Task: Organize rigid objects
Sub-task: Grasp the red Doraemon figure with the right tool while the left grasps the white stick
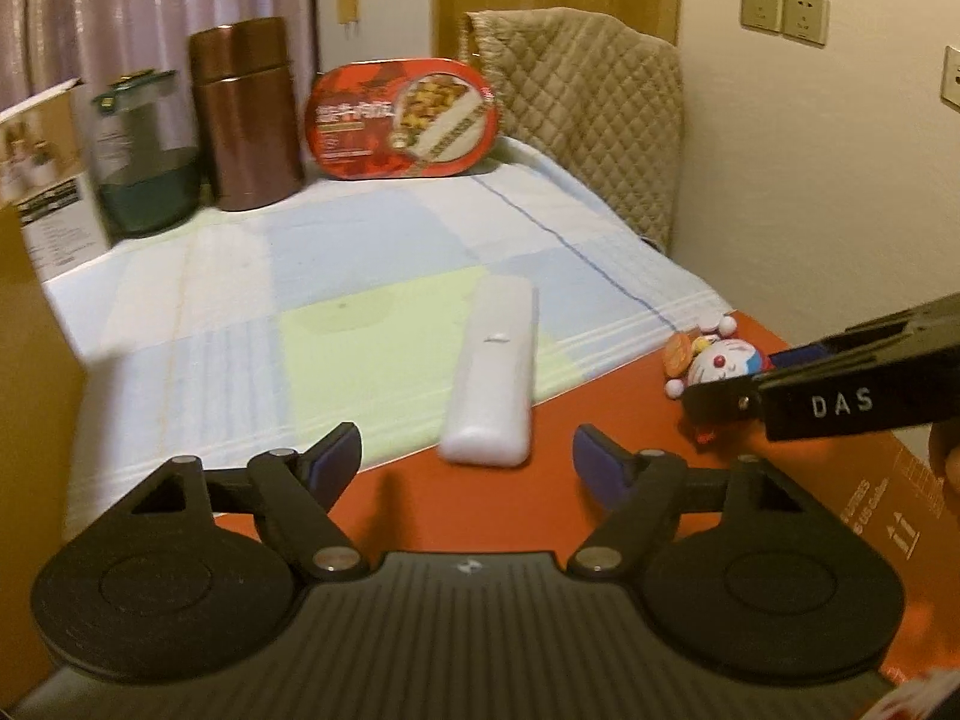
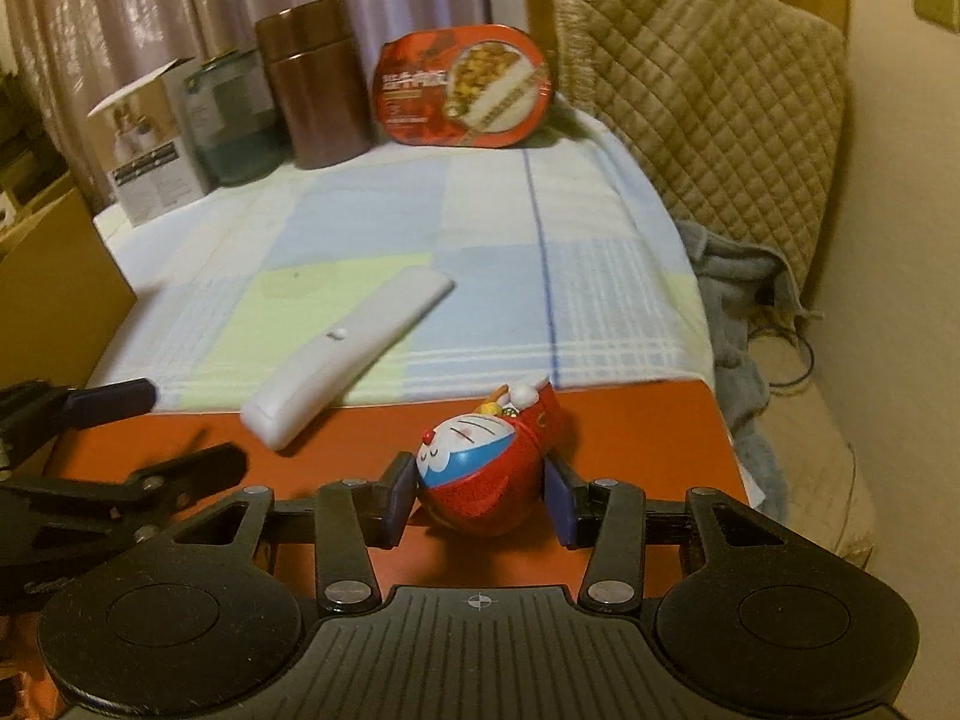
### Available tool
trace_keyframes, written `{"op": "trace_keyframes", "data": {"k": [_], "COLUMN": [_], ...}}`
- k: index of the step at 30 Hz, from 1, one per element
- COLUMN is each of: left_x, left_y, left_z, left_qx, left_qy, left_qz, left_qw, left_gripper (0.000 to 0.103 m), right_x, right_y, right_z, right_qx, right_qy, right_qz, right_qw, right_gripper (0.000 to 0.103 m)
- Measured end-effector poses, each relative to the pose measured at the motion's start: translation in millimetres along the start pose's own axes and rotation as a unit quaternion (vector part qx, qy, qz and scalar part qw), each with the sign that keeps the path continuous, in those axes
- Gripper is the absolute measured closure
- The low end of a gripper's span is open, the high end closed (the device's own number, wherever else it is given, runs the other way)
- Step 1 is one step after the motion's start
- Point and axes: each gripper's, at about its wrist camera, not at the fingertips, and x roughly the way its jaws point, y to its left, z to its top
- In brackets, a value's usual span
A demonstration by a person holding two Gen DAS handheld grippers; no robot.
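A Doraemon figurine [image 2: 480,468], blue and white head on a red body, lies on the orange table top [image 2: 648,438]. My right gripper [image 2: 480,495] has both pads against its sides and is shut on it. It also shows in the left wrist view [image 1: 723,360], with the right gripper [image 1: 732,387] coming in from the right. A white remote [image 1: 493,372] lies half on the checked cloth, half on the orange surface; it also shows in the right wrist view [image 2: 348,351]. My left gripper [image 1: 467,459] is open and empty, just short of the remote's near end.
At the back of the cloth [image 1: 252,300] stand a brown steel flask [image 1: 245,114], a clear jar with a green lid [image 1: 141,156], a white box [image 1: 51,174] and a red food tray on edge [image 1: 402,119]. A quilted chair [image 1: 594,108] stands on the right, a cardboard box [image 1: 30,396] on the left.
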Motion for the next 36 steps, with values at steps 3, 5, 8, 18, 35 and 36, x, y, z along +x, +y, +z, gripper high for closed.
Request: {"op": "trace_keyframes", "data": {"k": [3, 5, 8, 18, 35, 36], "left_x": [12.2, 20.4, 33.0, 0.2, 6.3, 8.0], "left_y": [-5.2, -7.9, -10.5, -4.1, 6.9, 6.9], "left_z": [2.2, 3.4, 3.4, -21.5, -17.0, -16.0], "left_qx": [0.004, 0.012, 0.021, -0.018, -0.017, -0.017], "left_qy": [-0.002, 0.000, 0.012, 0.025, 0.035, 0.036], "left_qz": [-0.016, -0.015, -0.001, 0.049, 0.032, 0.031], "left_qw": [0.9999, 0.9998, 0.9997, 0.9983, 0.9987, 0.9987], "left_gripper": [0.036, 0.037, 0.047, 0.069, 0.062, 0.062], "right_x": [-1.2, -0.7, -0.1, 0.1, 4.9, 5.4], "right_y": [-3.6, -3.1, -2.7, 6.8, 13.4, 14.1], "right_z": [-0.7, -0.7, 0.1, 1.4, -3.9, -4.1], "right_qx": [-0.001, 0.000, 0.002, -0.006, -0.026, -0.028], "right_qy": [-0.006, -0.008, -0.011, -0.017, -0.005, -0.006], "right_qz": [0.007, 0.009, 0.013, 0.041, 0.040, 0.039], "right_qw": [1.000, 1.000, 1.000, 0.999, 0.999, 0.999], "right_gripper": [0.061, 0.061, 0.061, 0.061, 0.061, 0.061]}}
